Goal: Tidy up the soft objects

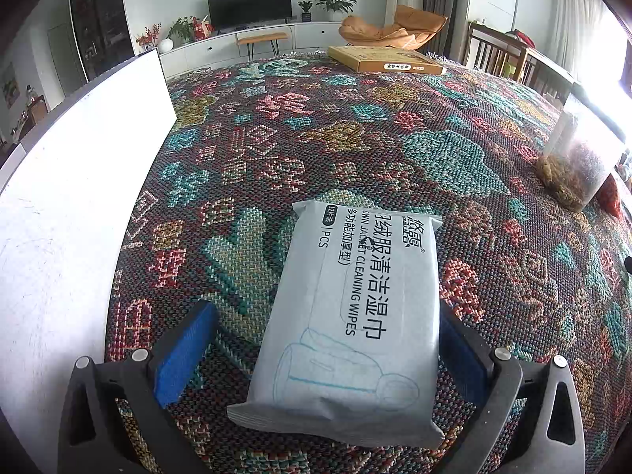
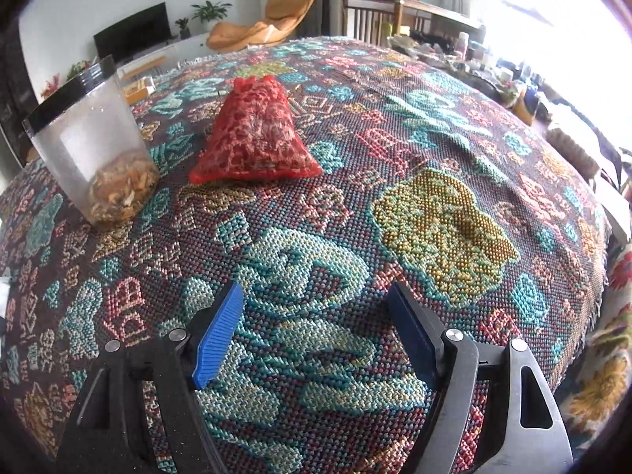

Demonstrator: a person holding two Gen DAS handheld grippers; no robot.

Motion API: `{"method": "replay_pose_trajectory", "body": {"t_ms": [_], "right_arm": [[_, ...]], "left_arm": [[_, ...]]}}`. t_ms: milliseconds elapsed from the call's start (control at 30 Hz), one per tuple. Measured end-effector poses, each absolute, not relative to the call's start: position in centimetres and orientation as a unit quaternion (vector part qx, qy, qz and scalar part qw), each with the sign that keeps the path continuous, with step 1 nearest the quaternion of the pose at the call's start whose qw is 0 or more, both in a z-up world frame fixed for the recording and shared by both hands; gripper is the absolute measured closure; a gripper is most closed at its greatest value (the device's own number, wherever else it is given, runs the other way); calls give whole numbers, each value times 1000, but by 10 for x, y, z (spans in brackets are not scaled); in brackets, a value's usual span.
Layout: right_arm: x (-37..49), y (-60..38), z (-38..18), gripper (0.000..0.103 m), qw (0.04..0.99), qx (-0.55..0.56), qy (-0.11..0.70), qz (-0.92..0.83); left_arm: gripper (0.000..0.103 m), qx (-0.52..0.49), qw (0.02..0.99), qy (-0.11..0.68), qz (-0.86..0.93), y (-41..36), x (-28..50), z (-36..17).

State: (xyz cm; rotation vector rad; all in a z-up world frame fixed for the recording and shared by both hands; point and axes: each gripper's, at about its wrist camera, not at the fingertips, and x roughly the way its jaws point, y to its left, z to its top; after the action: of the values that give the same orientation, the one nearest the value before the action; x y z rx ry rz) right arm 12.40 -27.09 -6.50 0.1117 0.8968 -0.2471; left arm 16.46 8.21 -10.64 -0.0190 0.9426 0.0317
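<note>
Hovering our left hand-held gripper (image 1: 324,351) wide open around the wipes pack (image 1: 347,324) on the bench (image 1: 355,126), we are keeping the right hand-held gripper (image 2: 316,328) open and empty; the red mesh bag (image 2: 254,134) is waiting ungrasped.

Pale-blue wipes pack (image 1: 347,316); red mesh bag (image 2: 254,130)

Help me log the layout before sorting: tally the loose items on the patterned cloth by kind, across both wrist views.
Wipes pack, pale blue-grey: 1
Red mesh bag: 1
Clear container with black rim (also in the left view): 1
Flat cardboard box: 1
White board at the cloth's edge: 1
Total: 5
</note>
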Motion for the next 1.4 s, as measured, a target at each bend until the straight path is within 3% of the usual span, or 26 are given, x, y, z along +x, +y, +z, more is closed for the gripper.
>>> {"method": "replay_pose_trajectory", "body": {"t_ms": [133, 1400], "right_arm": [[127, -275, -65, 18, 892, 61, 432, -117], [128, -273, -67, 18, 892, 57, 432, -118]], "left_arm": [[0, -9, 891, 454, 15, 82, 165, -107], [0, -9, 891, 454, 16, 82, 165, -107]]}}
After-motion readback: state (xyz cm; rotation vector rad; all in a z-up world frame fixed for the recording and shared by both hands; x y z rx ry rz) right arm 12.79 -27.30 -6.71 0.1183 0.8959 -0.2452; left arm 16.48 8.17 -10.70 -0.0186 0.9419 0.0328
